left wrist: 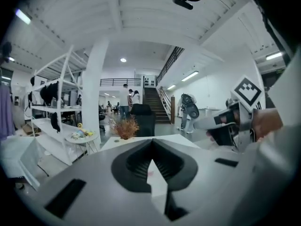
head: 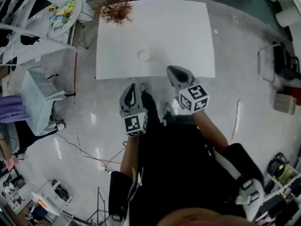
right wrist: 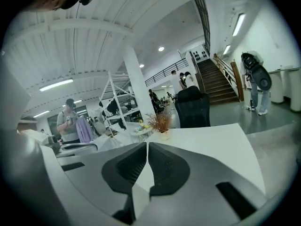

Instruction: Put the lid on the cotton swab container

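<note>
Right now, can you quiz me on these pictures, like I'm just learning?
1. True or false: the left gripper is holding something.
2. What stands at the far left corner of the white table? A) a dried plant B) a laptop C) a teapot
3. How many grippers touch the small round white container?

Key:
1. False. Its jaws are shut on nothing.
2. A.
3. Zero. The left gripper and the right gripper are both in the air near the person, apart from it.
</note>
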A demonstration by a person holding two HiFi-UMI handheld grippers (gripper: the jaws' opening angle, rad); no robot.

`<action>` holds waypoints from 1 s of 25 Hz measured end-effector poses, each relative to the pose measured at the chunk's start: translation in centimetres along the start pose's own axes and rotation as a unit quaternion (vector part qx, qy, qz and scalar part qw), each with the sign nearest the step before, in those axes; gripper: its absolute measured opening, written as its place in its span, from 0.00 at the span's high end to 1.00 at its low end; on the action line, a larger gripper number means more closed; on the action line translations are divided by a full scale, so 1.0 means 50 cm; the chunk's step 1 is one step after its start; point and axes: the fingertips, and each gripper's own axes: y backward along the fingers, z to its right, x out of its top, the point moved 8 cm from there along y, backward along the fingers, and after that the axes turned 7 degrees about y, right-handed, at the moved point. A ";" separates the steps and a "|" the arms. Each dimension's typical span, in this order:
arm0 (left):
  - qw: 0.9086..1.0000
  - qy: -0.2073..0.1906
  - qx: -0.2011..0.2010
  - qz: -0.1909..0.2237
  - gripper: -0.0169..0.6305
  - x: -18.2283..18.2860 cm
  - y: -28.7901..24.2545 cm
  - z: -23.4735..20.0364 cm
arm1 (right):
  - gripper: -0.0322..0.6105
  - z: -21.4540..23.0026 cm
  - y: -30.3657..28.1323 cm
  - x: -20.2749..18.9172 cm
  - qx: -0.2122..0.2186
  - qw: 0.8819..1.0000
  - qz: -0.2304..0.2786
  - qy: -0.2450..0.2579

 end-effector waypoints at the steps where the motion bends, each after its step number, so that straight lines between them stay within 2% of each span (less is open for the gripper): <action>1: 1.000 0.008 0.012 0.009 0.96 0.022 0.024 0.012 | 0.93 -0.006 0.020 0.006 0.001 1.000 0.006 0.004; 5: 0.999 0.017 0.019 0.028 0.96 0.086 0.105 0.038 | 0.93 -0.042 0.091 0.019 0.004 1.000 0.024 0.008; 9: 0.999 -0.005 0.012 0.037 0.96 0.124 0.161 0.038 | 0.93 -0.078 0.138 0.023 -0.005 0.999 0.031 0.004; 12: 0.998 0.013 0.013 0.052 0.96 0.138 0.181 0.041 | 0.93 -0.101 0.157 0.017 -0.017 0.999 0.033 0.016; 25: 0.997 0.021 -0.007 0.068 0.96 0.120 0.191 0.015 | 0.93 -0.186 0.156 0.012 -0.024 0.999 0.027 0.038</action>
